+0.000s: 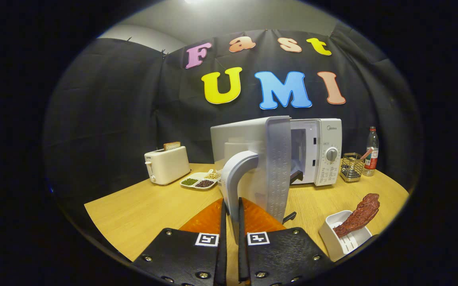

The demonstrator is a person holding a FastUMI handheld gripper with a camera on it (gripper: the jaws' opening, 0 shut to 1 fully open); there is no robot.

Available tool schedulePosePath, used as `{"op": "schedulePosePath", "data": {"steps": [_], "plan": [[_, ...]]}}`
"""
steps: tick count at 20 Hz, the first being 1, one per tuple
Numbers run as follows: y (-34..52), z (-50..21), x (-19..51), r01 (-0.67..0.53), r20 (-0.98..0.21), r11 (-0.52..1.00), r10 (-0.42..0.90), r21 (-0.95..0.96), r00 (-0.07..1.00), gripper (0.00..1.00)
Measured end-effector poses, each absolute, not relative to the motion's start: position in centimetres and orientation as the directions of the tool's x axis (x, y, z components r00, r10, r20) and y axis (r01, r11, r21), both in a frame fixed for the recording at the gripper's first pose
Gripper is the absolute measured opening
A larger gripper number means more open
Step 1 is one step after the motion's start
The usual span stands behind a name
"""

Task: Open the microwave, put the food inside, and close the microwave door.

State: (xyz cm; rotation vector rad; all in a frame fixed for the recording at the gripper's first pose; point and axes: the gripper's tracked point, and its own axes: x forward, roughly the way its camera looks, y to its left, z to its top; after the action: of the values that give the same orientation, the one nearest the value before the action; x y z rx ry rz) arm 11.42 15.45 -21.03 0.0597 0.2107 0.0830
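A white microwave (324,153) stands at the back of the wooden table, its door (274,167) swung wide open toward me. My gripper (231,216) is shut on the door handle (239,174), a curved grey bar whose lower end sits between my two fingers. The oven cavity (298,153) shows behind the door's edge. The food, a dark red piece of meat (359,215), lies propped in a small white dish (342,238) to the right of my fingers.
A white toaster (167,164) with a slice of bread stands at the back left. Beside it lies a divided plate of beans (199,180). A wire basket (351,167) and a bottle (371,151) stand right of the microwave.
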Motion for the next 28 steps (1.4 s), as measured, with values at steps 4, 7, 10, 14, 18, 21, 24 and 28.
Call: {"op": "schedulePosePath", "data": {"steps": [4,7,10,14,18,21,24,28], "plan": [[20.0,-21.1,10.8,-0.031,-0.187,0.999,0.037,0.039,0.982,0.12],[22.2,-21.2,10.6,0.001,-0.172,1.0,0.002,0.017,0.985,0.11],[23.8,-21.6,10.1,0.031,-0.17,0.999,-0.023,0.045,0.985,0.12],[27.0,-21.2,8.4,-0.064,-0.169,0.995,0.075,0.071,0.983,0.11],[27.4,-19.3,6.1,-0.21,-0.164,0.973,0.223,0.094,0.961,0.31],[24.4,-17.7,5.1,-0.259,-0.151,0.964,0.264,0.055,0.953,0.64],[20.3,-16.9,5.0,-0.268,-0.15,0.963,0.27,0.034,0.951,0.83],[12.4,-16.1,5.4,-0.221,-0.158,0.974,0.227,0.053,0.961,0.96]]}}
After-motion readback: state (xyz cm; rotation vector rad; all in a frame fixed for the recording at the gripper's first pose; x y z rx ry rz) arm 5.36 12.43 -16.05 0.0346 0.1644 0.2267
